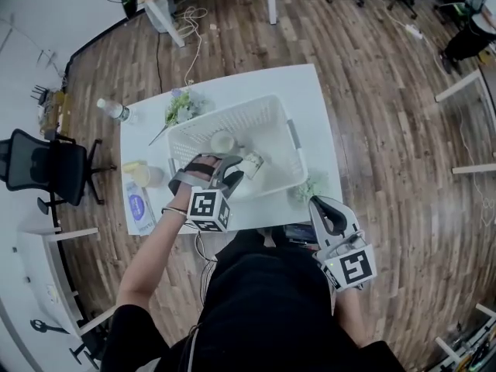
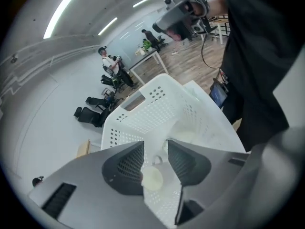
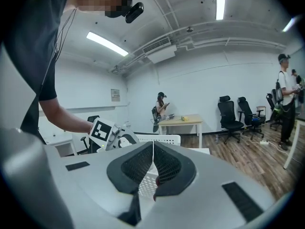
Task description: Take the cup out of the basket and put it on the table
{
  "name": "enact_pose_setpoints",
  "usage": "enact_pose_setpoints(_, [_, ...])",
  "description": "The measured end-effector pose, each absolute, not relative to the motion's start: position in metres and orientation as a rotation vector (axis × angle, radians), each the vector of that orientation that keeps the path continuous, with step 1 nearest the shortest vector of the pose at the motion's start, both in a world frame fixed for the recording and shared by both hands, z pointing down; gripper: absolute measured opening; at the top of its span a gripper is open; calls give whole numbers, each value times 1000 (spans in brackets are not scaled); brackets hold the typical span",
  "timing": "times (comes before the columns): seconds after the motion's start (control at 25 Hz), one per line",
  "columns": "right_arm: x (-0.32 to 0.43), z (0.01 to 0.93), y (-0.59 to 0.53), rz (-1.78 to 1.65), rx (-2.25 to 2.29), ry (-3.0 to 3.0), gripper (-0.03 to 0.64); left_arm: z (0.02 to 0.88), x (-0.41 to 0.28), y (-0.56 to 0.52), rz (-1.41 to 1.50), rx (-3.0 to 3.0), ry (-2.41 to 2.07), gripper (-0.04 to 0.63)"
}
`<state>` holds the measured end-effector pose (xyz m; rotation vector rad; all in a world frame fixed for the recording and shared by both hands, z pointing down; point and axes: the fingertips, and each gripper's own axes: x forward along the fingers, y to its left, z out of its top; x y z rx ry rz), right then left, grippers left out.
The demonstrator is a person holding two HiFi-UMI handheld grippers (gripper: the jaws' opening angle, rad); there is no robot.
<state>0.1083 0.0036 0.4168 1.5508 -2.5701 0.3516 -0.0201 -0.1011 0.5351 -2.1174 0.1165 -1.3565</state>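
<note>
**A:** Where's your left gripper?

**B:** My left gripper (image 2: 155,151) is tipped down into the basket (image 2: 143,123), just past its near wall. The jaws are spread and nothing is pinched.

**A:** And the cup?

**B:** The cup (image 2: 152,178) sits on the basket floor, straight ahead of those jaws. It shows in the gap between my pads, low down towards the left one, rim facing me. Neither pad presses on it. From the head view it lies just beyond my tips.

**A:** So it's not out of the basket?

**B:** No, it's inside, and the basket stands on the table (image 1: 256,80).

**A:** What about your right?

**B:** My right gripper (image 3: 153,149) is well apart from the cup, back by the table's near edge. Its pads are pressed together with nothing between them. The basket is ahead of it, and my left gripper is off to its left.
</note>
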Motion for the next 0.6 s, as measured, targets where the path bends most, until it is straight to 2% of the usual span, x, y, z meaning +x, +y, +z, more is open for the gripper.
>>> enact_pose_setpoints(0.24, [110,419,16,363,1649,-2475,25,593,-23,-101,-1420,-2007,-144,201])
enact_pose_setpoints(0.6, [121,417,31,405,1827,-2340,25,633,-27,-105,-1467,-2112,-327,218])
